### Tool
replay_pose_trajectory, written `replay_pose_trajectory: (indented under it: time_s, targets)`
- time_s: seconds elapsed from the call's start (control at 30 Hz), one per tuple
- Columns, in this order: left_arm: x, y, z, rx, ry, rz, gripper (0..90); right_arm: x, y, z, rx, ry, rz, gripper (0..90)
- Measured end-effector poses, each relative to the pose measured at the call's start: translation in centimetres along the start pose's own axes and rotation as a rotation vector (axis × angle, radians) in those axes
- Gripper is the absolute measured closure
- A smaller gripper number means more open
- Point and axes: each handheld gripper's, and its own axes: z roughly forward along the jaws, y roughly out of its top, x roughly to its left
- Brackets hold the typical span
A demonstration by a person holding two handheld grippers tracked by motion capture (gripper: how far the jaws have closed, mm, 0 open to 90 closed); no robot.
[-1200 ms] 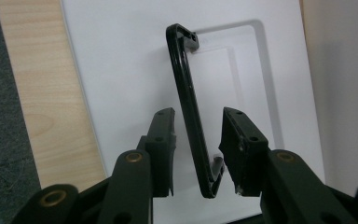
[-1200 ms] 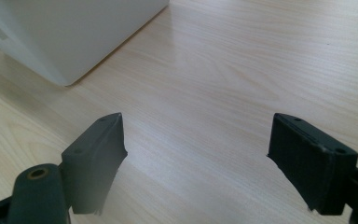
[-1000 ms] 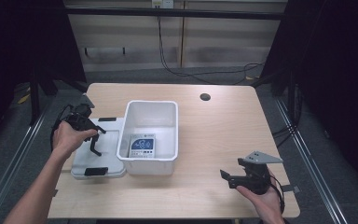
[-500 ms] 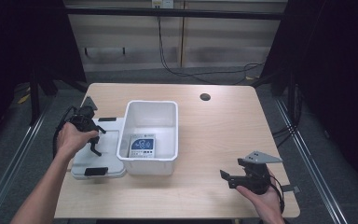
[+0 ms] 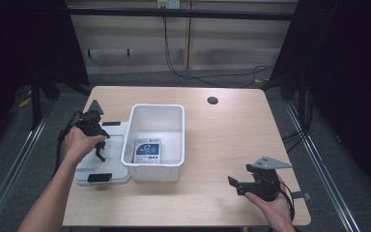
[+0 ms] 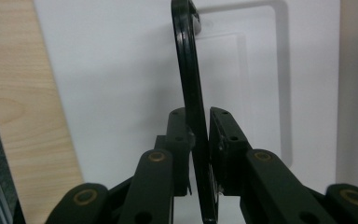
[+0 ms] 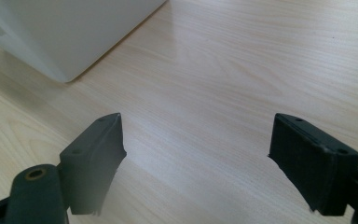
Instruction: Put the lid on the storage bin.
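**Now clamped: left gripper pinches the lid's black latch**

Between the two black pads of the left gripper [image 6: 199, 154] stands a thin black latch handle [image 6: 189, 84], edge-on in the left gripper view, and the pads press against it from both sides. The jaws have just been closing, and the handle is the thing caught between them. It runs up from the pads to a rounded end that meets the flat white lid [image 6: 121, 70] behind it, whose raised rectangular panel shows to the right of the handle. A strip of the wooden table [image 6: 9, 93] shows at the left edge of that view.

From the high view, the left gripper [image 5: 98, 145] sits over the lid [image 5: 113, 169], which lies flat on the table [image 5: 232, 125] at the left, touching the side of the white plastic bin [image 5: 155, 135]. A second black latch [image 5: 99, 177] lies at the lid's near edge. Inside the bin, a small white and blue packet [image 5: 147, 151] rests on the bottom toward the near wall. The left hand [image 5: 79, 142] wraps the gripper body, its forearm coming in from the lower left.

The right gripper [image 7: 196, 163] has its jaws spread wide with nothing between them, just bare wood below. A corner of the bin [image 7: 74, 32] shows at the upper left of its view. In the high view the right gripper [image 5: 236, 184] is held low near the table's front right, well apart from the bin, jaws pointing left toward it.
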Motion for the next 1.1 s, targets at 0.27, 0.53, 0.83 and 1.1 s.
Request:
replay_pose_trajectory:
  time_s: [0.27, 0.53, 0.83, 1.1]
  targets:
    - [-1.0, 0.4, 0.4, 0.021, 0.024, -0.004, 81.6, 0.0, 0.0, 0.0, 0.004, 0.003, 0.003, 17.1]
    - [-0.7, 0.4, 0.0, 0.018, 0.023, -0.022, 84.3, -0.1, 0.0, 0.1, 0.007, 0.003, 0.008, 17.1]
    - [-0.8, 0.3, -0.9, 0.014, 0.017, -0.02, 84.4, 0.0, -0.1, 0.0, 0.009, 0.002, 0.015, 17.1]
    - [-0.5, 0.1, -2.3, 0.014, 0.034, -0.01, 84.5, -0.1, -0.1, 0.0, 0.012, 0.003, 0.01, 17.1]
